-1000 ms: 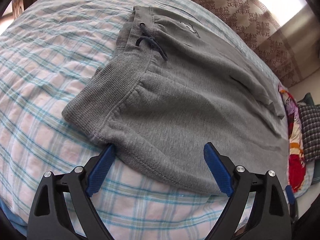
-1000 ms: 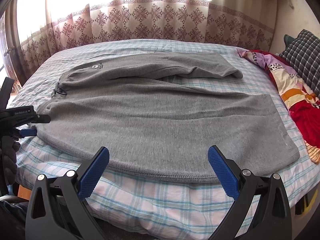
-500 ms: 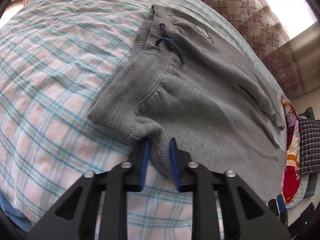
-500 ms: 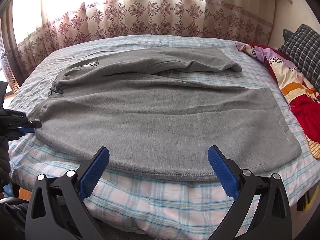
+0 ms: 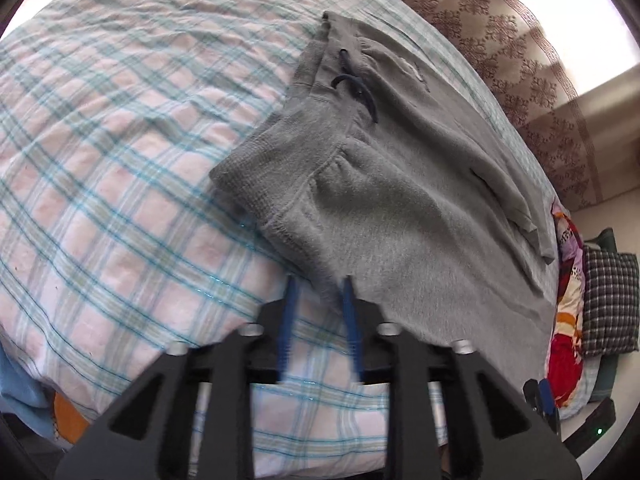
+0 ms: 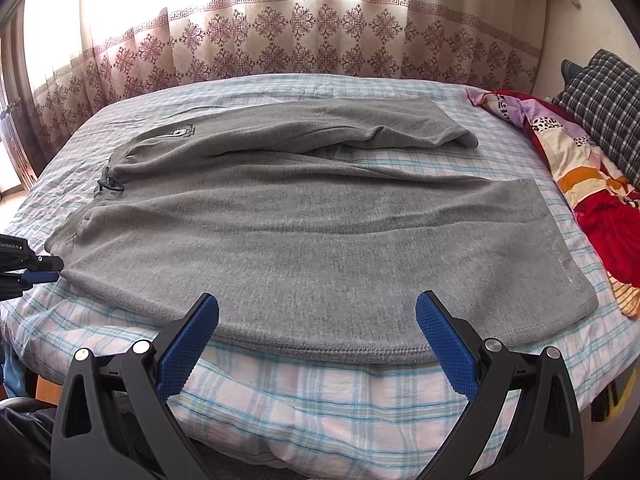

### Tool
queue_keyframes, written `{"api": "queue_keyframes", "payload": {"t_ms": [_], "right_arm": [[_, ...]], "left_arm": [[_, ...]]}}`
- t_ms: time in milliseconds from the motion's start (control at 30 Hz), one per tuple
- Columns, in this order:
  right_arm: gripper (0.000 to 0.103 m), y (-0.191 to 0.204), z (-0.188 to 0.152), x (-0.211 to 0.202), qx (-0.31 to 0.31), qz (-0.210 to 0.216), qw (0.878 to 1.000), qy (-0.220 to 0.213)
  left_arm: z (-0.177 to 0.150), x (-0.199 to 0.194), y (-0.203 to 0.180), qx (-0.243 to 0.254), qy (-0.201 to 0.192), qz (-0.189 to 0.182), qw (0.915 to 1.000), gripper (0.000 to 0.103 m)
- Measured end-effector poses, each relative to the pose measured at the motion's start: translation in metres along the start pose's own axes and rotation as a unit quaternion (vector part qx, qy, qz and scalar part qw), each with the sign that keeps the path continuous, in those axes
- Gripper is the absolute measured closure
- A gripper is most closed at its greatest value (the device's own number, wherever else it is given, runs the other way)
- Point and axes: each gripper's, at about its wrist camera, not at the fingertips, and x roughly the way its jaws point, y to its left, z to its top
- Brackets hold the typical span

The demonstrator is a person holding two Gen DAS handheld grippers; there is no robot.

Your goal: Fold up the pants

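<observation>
The gray sweatpants (image 6: 320,216) are lying flat on the plaid bedsheet (image 6: 320,392). The left gripper (image 5: 318,292) is pinching their waistband-side edge. The right gripper (image 6: 316,320), jaws spread, is hovering at their near hem.

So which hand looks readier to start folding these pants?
Left. The left gripper is shut on the pants near the waistband, while the right gripper hovers open, holding nothing.
</observation>
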Motion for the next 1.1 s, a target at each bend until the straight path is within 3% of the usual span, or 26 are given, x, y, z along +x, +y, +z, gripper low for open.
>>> {"api": "queue_keyframes", "payload": {"t_ms": [33,333,367,433,533,633,767,933,1100], "right_arm": [[0.005,0.0,0.0,0.0,-0.001,0.0,1.0,-0.001],[0.005,0.003,-0.003,0.004,-0.006,0.006,1.0,0.008],[0.005,0.004,-0.003,0.005,-0.007,0.007,1.0,0.01],[0.005,0.004,-0.003,0.007,-0.009,0.008,1.0,0.014],[0.005,0.0,-0.003,0.012,-0.003,0.008,1.0,0.023],[0.005,-0.007,-0.004,0.018,-0.004,-0.011,0.999,0.038],[0.005,-0.026,-0.008,0.037,-0.006,-0.04,0.995,0.091],[0.005,-0.058,-0.025,0.053,0.001,-0.032,0.986,0.161],[0.005,-0.076,-0.03,0.041,0.004,-0.031,0.987,0.158]], "left_arm": [[0.003,0.002,0.0,-0.005,0.0,-0.002,1.0,0.056],[0.022,0.02,0.0,-0.022,-0.008,-0.012,0.9997,0.055],[0.023,0.022,0.0,-0.021,-0.006,-0.011,0.9997,0.064],[0.024,0.025,0.001,-0.028,0.001,-0.007,0.9996,0.095],[0.018,0.019,0.004,-0.031,0.003,-0.009,0.9995,0.098],[0.008,-0.001,0.005,-0.019,-0.008,-0.015,0.9997,0.098],[-0.005,-0.022,0.001,0.013,-0.015,-0.016,0.9997,0.098],[-0.01,-0.019,0.002,0.028,-0.015,-0.006,0.9995,0.098],[-0.01,-0.008,0.01,0.04,-0.006,0.021,0.999,0.085]]}}
